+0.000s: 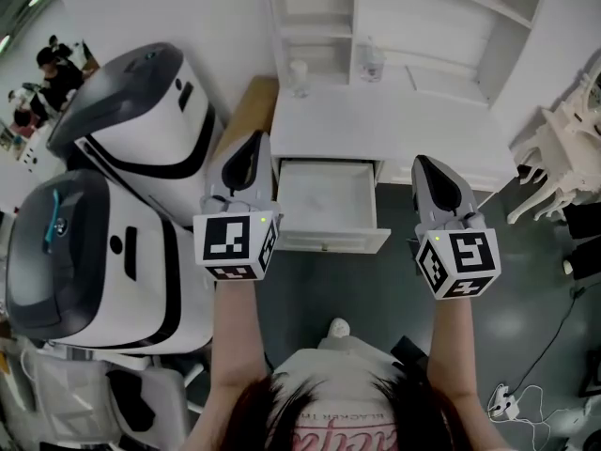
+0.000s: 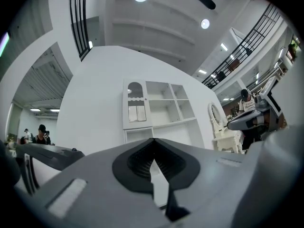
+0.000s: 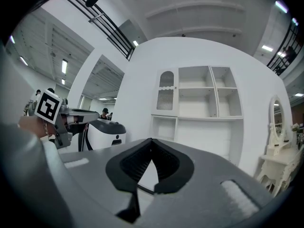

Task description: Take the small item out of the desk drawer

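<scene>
The desk drawer [image 1: 328, 239] is seen pulled out toward the near side from the white desk [image 1: 394, 120]. Its pale floor is shown by the head view, but the small item cannot be made out there or in any other view. The left gripper [image 1: 255, 141] is held just left of the drawer and the right gripper [image 1: 423, 163] just right of it. Both are pointed toward the far wall, each with its jaws pressed together on nothing.

A shelf unit [image 1: 319, 26] is carried at the far side of the desk, with a bottle [image 1: 372, 61] and a glass [image 1: 300, 78] set before it. Two large white-and-grey machines [image 1: 141, 111] are crowded close at the left, beside the left gripper. A white ornate chair [image 1: 563, 148] is placed at the right, and a cable [image 1: 526, 397] is trailed over the near floor.
</scene>
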### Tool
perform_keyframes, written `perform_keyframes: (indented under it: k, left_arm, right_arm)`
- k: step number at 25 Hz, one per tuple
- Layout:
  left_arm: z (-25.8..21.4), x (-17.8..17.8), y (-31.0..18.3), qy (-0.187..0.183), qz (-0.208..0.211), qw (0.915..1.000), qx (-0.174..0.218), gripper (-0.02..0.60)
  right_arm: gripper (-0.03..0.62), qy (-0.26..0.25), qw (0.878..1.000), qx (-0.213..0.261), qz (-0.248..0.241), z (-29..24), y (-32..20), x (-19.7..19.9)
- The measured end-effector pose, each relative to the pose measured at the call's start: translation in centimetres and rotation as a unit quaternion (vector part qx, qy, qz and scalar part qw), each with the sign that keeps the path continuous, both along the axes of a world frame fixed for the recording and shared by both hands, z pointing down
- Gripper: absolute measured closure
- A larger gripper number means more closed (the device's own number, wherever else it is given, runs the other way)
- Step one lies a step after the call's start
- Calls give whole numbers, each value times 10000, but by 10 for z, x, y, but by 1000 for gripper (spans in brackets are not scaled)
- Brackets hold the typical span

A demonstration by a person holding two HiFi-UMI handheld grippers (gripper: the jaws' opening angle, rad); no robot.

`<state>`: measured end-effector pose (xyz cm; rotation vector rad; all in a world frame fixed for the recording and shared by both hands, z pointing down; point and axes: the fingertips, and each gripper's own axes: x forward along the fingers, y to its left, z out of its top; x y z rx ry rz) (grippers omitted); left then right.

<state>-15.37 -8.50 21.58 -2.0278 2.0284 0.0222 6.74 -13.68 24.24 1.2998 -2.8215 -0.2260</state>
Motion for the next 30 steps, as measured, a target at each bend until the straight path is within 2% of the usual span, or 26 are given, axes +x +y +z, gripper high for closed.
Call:
perform_keyframes:
  k: [11,21,30]
  left_arm:
    - [-8,-3,-56,-58,-111,9999,21,564]
    - [6,-5,-86,-41,32,9999,-164,564]
    - [9,-21,-130,87,196,9995,-210,563]
  right_arm:
    - [592,-23,9998,-21,-193,-4,-62,-12]
    - [592,21,9998,-125,-148,4,-88,-20]
    - [592,102,9997,-236,6,8,-124,-37]
